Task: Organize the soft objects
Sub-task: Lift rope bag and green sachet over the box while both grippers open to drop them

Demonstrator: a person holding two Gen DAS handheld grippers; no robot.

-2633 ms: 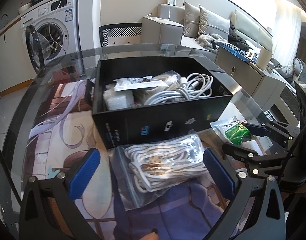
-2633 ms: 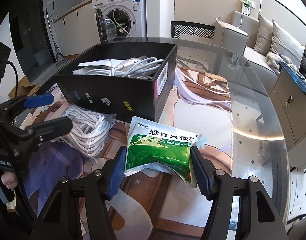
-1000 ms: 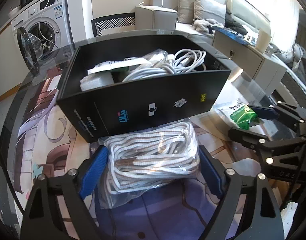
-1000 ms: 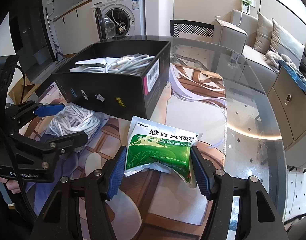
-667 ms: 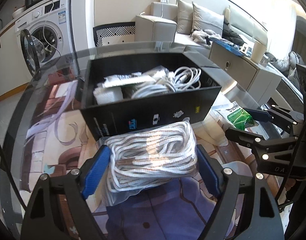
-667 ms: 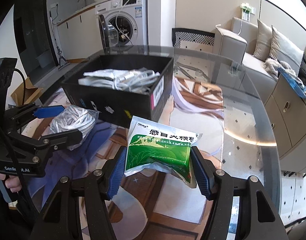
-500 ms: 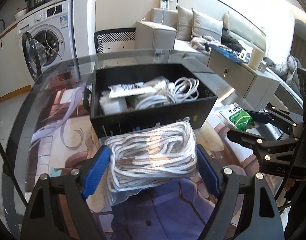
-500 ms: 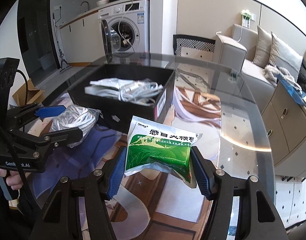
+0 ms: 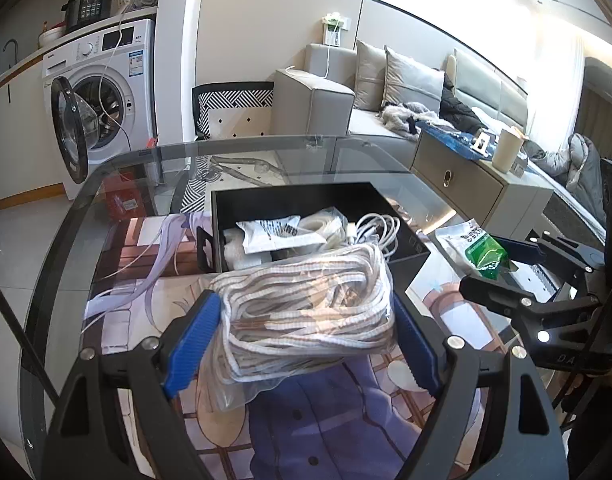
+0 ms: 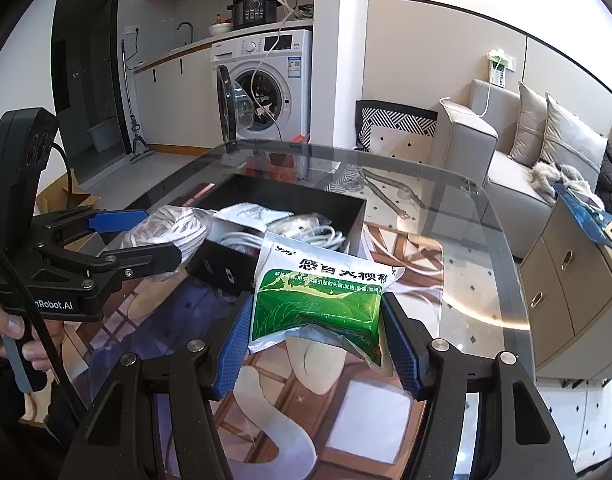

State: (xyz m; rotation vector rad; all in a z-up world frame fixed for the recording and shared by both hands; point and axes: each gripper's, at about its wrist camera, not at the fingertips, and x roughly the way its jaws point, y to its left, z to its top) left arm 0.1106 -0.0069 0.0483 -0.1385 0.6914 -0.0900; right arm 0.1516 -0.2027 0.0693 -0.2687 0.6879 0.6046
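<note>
My left gripper [image 9: 301, 336] is shut on a clear bag of white rope [image 9: 306, 304] and holds it in the air just in front of the black box [image 9: 289, 200]. The bag also shows in the right wrist view [image 10: 165, 232], at the box's near left corner. My right gripper [image 10: 316, 332] is shut on a green and white medicine packet [image 10: 322, 300], held above the table in front of the box's [image 10: 354, 216] right side. The box holds white cables [image 9: 376, 228] and plastic-wrapped items [image 9: 273, 234].
The box stands on a round glass table [image 10: 490, 248] with a printed mat [image 9: 334, 432]. A washing machine [image 9: 101, 84] with its door open stands beyond the table, a chair [image 10: 394, 124] behind it, a sofa [image 9: 386, 92] and a cabinet [image 10: 578, 284] to the right.
Both grippers closed on their loads and lifted them off the table. The rope bag now hangs level with the box's front rim, and the packet is raised too.
</note>
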